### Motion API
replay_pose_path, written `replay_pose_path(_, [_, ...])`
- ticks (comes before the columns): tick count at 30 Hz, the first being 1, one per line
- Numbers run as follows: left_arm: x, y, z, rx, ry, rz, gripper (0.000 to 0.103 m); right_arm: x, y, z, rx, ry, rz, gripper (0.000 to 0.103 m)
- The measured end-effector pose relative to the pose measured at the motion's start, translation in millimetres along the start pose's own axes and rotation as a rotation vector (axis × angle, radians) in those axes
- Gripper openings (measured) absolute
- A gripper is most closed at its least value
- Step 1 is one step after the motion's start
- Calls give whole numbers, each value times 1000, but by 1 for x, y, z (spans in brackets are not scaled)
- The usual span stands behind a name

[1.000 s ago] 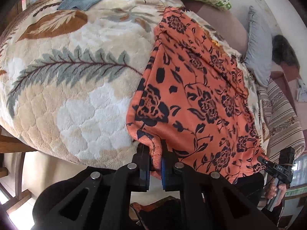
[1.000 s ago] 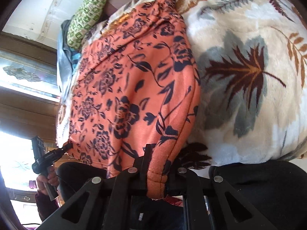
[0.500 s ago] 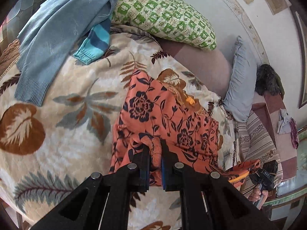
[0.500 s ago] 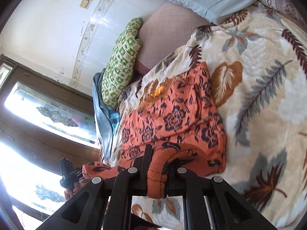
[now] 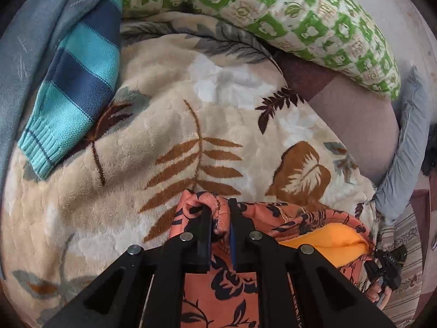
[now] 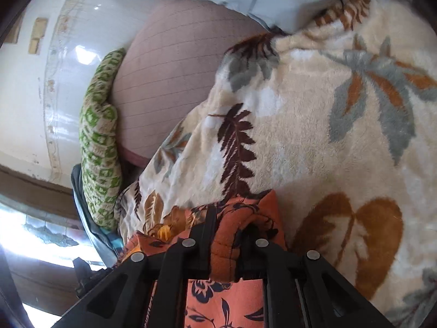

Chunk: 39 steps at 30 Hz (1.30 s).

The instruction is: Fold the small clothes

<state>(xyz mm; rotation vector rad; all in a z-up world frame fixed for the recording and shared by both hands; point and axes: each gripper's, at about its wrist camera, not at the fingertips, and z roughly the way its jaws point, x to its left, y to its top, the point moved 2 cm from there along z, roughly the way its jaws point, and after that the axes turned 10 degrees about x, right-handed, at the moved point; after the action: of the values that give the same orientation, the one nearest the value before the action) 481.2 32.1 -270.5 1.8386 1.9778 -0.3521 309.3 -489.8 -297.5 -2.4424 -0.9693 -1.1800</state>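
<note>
Covering your work surface: one cream plush blanket with brown and grey leaf print [image 5: 153, 125], bordered at the far edge by a green-and-cream patterned pillow [image 5: 300, 19], a mauve quilted cushion [image 6: 174, 76] and a pale grey-blue pillow [image 5: 407, 147]. Lying at far left, a teal-and-navy striped knit sleeve [image 5: 73, 87]. Your left gripper [image 5: 220, 218] is clamped on a bunched edge of the orange black-flowered fleece garment [image 5: 224, 295]; your right gripper [image 6: 228, 235] likewise pinches its thick hem. Bare blanket lies ahead of both.
</note>
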Motion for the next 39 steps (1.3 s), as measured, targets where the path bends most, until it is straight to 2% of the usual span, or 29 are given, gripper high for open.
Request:
replay_pose_path(4, [12,-8,-22,-119,-153,-23,16,-15,8,1,-49,85,28,15])
replay_pose_path(6, [15,-18,-44,-216,-226,-18,30,-12,2,-13,-98,105,6,16])
replay_pose_path(7, [17,-24,-58,-281,-226,-29,38,-10,-1,-23,-127,106,-5,17])
replay_pose_path(8, [20,-31,-72,-347,-206,-55,56,-8,-4,-33,-161,106,-9,24])
replay_pose_path(9, [21,-41,-85,-403,-198,-73,66,-7,-8,-44,-196,117,-3,38])
replay_pose_path(10, [21,-51,-97,-437,-205,-69,66,-7,-12,-57,-238,134,17,53])
replay_pose_path(11, [19,-62,-108,-454,-206,-56,66,-7,-17,-71,-289,150,43,78])
replay_pose_path(12, [15,-75,-118,-474,-185,-45,66,-3,-23,-83,-328,144,46,80])
replay_pose_path(14, [1,-105,-127,-461,-102,2,68,23,-34,-88,-281,71,-59,79])
replay_pose_path(16, [-9,-135,-118,-401,-16,12,69,59,-56,-76,-208,-81,-223,76])
replay_pose_path(19, [-14,-172,-80,-279,29,0,69,104,-103,-25,-38,-243,-438,57])
replay_pose_path(21, [-9,-187,-52,-218,66,-19,69,126,-133,17,68,-314,-522,36])
replay_pose_path(23, [-10,-189,-33,-188,128,29,69,142,-158,57,125,-358,-580,36])
replay_pose_path(24, [-10,-189,-29,-204,167,48,69,150,-167,74,142,-358,-600,36])
replay_pose_path(26, [-9,-186,-23,-219,201,77,69,163,-175,105,159,-348,-605,36])
replay_pose_path(29, [-7,-179,-22,-220,177,86,69,172,-167,157,182,-390,-560,36])
replay_pose_path(32, [-10,-171,-17,-220,194,119,69,179,-136,192,114,-460,-518,36])
replay_pose_path(34, [-10,-167,-14,-221,201,127,69,177,-107,202,90,-456,-424,35])
replay_pose_path(36, [-10,-166,-15,-225,202,128,69,179,-86,199,72,-402,-327,35])
replay_pose_path(39, [-4,-164,-22,-236,153,95,69,192,-79,181,20,-393,-334,36])
